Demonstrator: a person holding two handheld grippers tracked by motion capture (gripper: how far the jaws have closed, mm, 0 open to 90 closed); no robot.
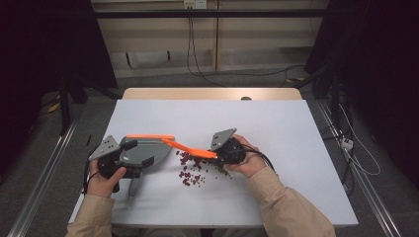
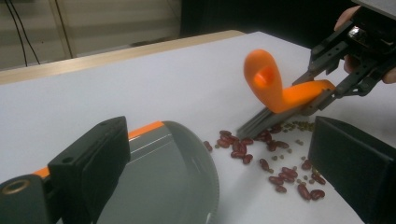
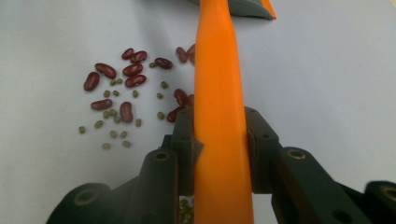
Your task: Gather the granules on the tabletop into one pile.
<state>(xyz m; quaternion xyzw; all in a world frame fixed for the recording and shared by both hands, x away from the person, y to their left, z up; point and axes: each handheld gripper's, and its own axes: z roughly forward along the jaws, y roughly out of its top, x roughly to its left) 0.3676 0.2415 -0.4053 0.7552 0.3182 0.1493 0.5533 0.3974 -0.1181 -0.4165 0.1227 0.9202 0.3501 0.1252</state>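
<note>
Between the jaws of the right gripper (image 3: 219, 126), the orange handle of a small brush (image 3: 217, 70) is clamped firmly, one jaw on each side. In the left gripper view, the grey bristles (image 2: 261, 122) are seen under the handle, low over the white table (image 1: 296, 148), at the far edge of the spill. The spill is made of red kidney beans (image 3: 121, 74) and small green mung beans (image 3: 112, 121), scattered loosely beside and partly under the brush.

To the left of the beans lies a grey dustpan (image 1: 146, 150). Its orange lip (image 2: 144, 129) seems to be turned away from the beans. The left gripper (image 1: 118, 158) is spread wide over the pan; one jaw is at the orange lip, the other well apart from the pan. Whether the pan is touched cannot be told.

The step is judged to be the sweeping of the beans into the pan. Before a stroke is made, the pan should be gripped, turned so that the lip faces the spill, and pressed flat on the table. The bristles should be set down behind the farthest beans and drawn in short, slow strokes, because round beans are easily rolled away. The green ones may be passed over if the brush is lifted.
</note>
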